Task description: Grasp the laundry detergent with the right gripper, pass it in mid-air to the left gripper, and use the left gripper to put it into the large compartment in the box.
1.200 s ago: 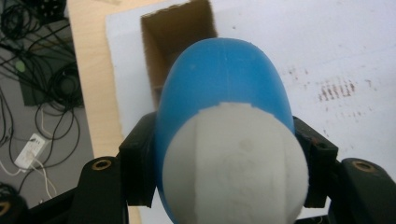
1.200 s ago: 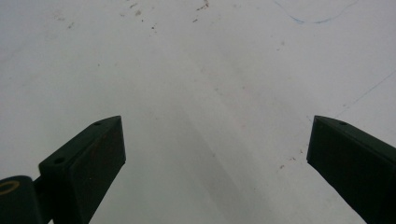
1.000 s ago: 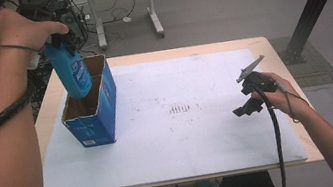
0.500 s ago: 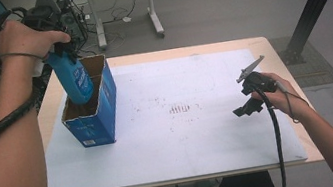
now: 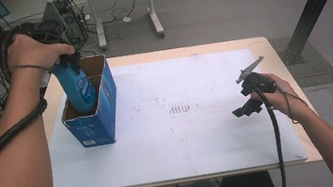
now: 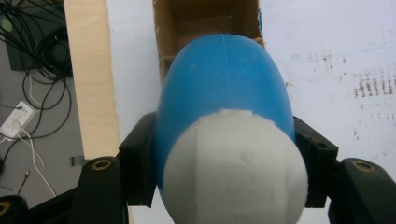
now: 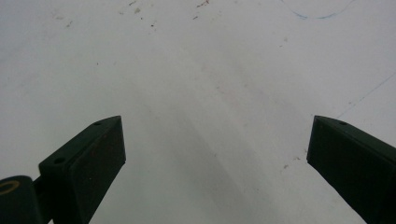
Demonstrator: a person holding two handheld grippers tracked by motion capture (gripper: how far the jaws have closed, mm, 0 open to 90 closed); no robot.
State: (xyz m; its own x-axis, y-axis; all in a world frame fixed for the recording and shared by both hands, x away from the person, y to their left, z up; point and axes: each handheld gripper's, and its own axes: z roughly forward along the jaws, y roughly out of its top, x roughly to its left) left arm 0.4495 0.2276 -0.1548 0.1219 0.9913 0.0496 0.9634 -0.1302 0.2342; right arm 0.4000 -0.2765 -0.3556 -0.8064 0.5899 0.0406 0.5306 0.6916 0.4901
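We are clamping the left gripper (image 6: 224, 154) round the smooth, slippery blue bottle (image 5: 77, 87) just below its cap, over the box (image 5: 102, 119) at the tabletop's left edge; right gripper (image 7: 215, 154) gaping, empty.

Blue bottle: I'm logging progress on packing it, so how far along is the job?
Done: the left tool is shut on the blue bottle near its white cap, over the open cardboard box. In hand: the bottle's lower end sits inside the box opening. Left: lowering it fully and letting go. The right tool is open and empty over the white table cover.
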